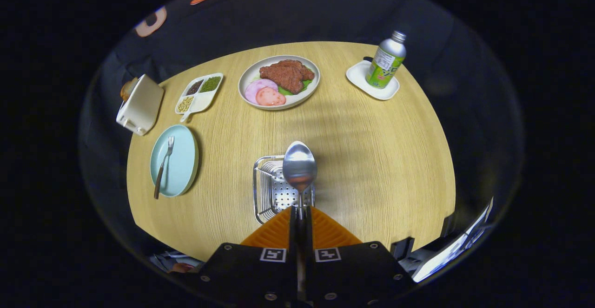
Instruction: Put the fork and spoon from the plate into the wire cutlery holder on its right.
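My gripper (pixel 300 212) is shut on the handle of a metal spoon (pixel 300 166), whose bowl stands up just ahead of the fingertips. Directly below the spoon sits the wire cutlery holder (pixel 269 189), seen from above with its perforated floor showing. The spoon's bowl hangs over the holder's right part. To the left of the holder lies a light blue plate (pixel 179 161) with a fork (pixel 163 165) resting lengthwise on it, tines pointing away from me.
On the round wooden table (pixel 372 159) beyond the holder stand a plate of meat and ham slices (pixel 279 81), a divided dish of beans (pixel 199 93), a cream box (pixel 140 104) at the left edge, and a bottle (pixel 386 61) on a white coaster (pixel 372 81).
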Available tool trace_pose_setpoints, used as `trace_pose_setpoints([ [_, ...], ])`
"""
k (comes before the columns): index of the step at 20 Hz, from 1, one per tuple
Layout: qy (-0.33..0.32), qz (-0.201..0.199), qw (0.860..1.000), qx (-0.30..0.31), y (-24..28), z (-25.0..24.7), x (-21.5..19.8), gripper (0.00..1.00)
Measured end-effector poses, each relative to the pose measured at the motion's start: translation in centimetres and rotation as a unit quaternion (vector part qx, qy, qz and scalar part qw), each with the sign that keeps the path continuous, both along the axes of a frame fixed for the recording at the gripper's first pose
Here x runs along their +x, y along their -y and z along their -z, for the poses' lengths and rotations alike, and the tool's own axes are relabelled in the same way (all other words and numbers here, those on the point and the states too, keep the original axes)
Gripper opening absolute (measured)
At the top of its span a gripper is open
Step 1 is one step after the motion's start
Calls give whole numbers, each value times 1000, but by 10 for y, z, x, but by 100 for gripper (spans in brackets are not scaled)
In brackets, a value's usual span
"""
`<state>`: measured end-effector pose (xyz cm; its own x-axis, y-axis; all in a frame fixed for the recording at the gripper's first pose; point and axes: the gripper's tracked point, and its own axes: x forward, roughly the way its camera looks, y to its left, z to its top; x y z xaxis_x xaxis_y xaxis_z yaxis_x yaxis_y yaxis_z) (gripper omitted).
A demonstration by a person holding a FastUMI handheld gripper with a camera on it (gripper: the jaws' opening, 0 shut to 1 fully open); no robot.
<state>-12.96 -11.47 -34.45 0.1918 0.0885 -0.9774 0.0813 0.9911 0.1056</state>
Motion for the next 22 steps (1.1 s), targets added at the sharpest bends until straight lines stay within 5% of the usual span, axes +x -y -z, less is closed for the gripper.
trace_pose_setpoints([
  [15, 11, -5, 999, 43, 1, -1, -3, 11],
  [20, 105, 11, 990, 91, -13, -32, 32, 15],
  [22, 164, 20, 981, 100, -19, -52, 53, 26],
])
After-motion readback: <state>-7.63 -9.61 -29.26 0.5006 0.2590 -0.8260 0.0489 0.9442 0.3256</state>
